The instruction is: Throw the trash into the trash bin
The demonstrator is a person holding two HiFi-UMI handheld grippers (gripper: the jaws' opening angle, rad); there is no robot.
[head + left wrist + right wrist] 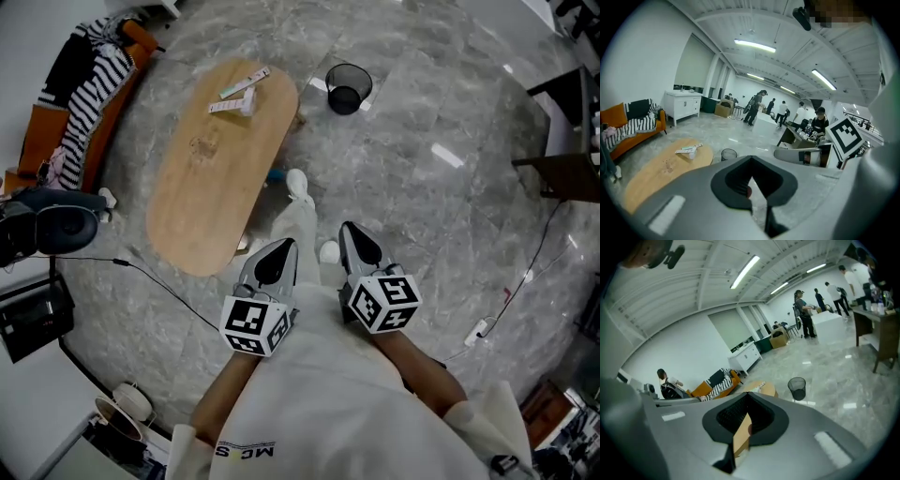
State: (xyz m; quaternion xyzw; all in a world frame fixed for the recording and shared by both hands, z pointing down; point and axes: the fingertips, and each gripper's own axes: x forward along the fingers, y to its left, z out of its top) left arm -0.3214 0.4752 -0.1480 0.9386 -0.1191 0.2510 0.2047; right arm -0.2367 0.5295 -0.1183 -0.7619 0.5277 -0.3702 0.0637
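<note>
An orange sofa [39,136] stands at the far left. Right of it, the oval wooden table [202,187] carries the trash [236,96], flat packets, at its far end. The black mesh trash bin [348,87] stands on the floor just right of that end. Nearer, the left gripper [279,251] and right gripper [354,240] are both clenched on nothing

Wooden table [211,173], glossy marble floor [427,112], mesh bin [349,88]
</note>
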